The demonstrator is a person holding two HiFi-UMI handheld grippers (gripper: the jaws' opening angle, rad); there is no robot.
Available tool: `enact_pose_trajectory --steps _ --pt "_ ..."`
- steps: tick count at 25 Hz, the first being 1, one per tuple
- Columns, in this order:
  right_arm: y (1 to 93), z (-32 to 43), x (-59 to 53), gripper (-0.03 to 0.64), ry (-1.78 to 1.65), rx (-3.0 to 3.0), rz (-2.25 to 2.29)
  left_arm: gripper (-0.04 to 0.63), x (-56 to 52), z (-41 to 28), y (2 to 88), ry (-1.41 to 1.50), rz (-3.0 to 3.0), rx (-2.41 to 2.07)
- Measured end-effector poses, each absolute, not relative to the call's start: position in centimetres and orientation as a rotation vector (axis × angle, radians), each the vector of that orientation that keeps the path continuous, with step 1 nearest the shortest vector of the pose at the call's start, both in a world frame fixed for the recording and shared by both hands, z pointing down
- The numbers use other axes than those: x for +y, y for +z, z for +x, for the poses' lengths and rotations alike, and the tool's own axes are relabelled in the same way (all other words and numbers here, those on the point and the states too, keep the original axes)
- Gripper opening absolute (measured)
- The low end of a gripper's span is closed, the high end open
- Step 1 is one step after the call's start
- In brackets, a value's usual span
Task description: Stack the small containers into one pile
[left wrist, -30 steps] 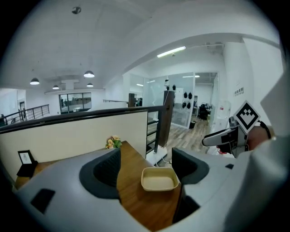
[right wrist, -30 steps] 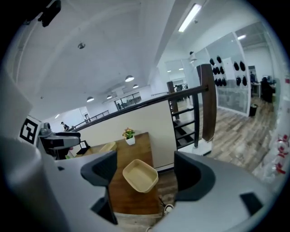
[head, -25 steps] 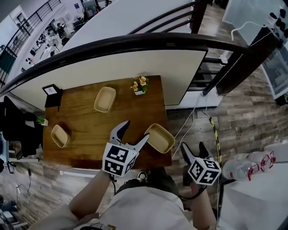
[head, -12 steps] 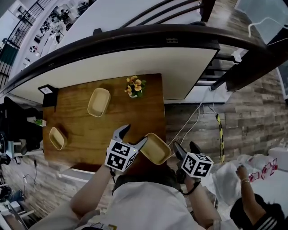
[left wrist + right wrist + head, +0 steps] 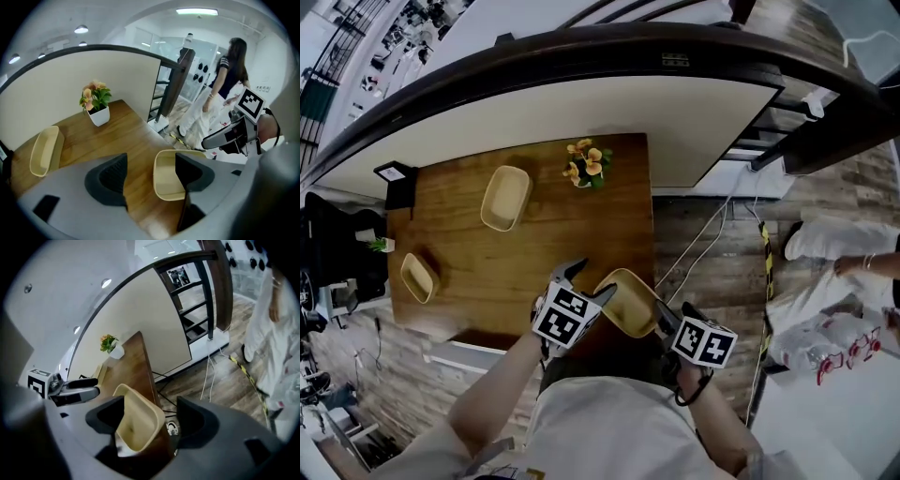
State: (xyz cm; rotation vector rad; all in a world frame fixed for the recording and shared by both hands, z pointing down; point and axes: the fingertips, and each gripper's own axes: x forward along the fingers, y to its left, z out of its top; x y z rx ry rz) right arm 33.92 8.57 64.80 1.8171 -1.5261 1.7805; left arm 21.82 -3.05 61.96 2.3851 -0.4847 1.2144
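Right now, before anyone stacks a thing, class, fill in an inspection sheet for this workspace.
Surface: wooden table, brown, set against a cream wall.
Job's things: three tan containers, all apart, none stacked: near container at the table's near right corner, far container, left container.
Clutter: flower pot and black card stand along the far edge.
Grippers: left claw and right claw both open, jaws just been closing slightly; the near container's rim lies between each pair, ungripped.
Cables: white cables on the floor right of the table.
Surroundings: curved dark railing; a person standing beyond the table.
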Motion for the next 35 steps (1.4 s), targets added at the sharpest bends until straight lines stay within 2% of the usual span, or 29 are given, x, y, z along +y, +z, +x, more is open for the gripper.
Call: enact_pose_trajectory --steps 4,8,11,14,18,20,23,35 --pt "66.1 32.5 10.1 0.341 1.857 -1.454 1.832 0.271 -2.2 21.4 63.5 1.212 2.336 -0.430" --pt "67.4 31.2 11.3 0.306 1.899 -1.402 1.850 0.247 -1.1 21.1 65.0 1.241 2.300 -0.372" --pt "68.2 30.5 12.0 0.253 1.911 -1.362 1.881 0.238 -0.1 20.8 66.1 1.258 2.272 -0.351" --pt "68.8 30.2 12.3 0.244 1.907 -1.340 1.898 0.212 0.2 20.6 67.0 1.262 2.259 -0.361" --pt "69.6 30.1 12.2 0.209 1.884 -1.317 1.919 0.124 0.3 20.3 67.9 1.267 2.241 -0.353" --pt "69.8 30.1 12.3 0.149 1.863 -1.303 1.929 0.039 0.4 20.1 68.3 1.296 2.252 -0.347" --pt "69.8 30.4 12.4 0.084 1.826 -1.284 1.949 0.028 0.5 20.0 68.2 1.312 2.281 -0.344" --pt "63.6 31.8 7.5 0.067 1.574 -1.512 1.957 0.026 -2.0 19.3 61.3 1.114 2.376 -0.505"
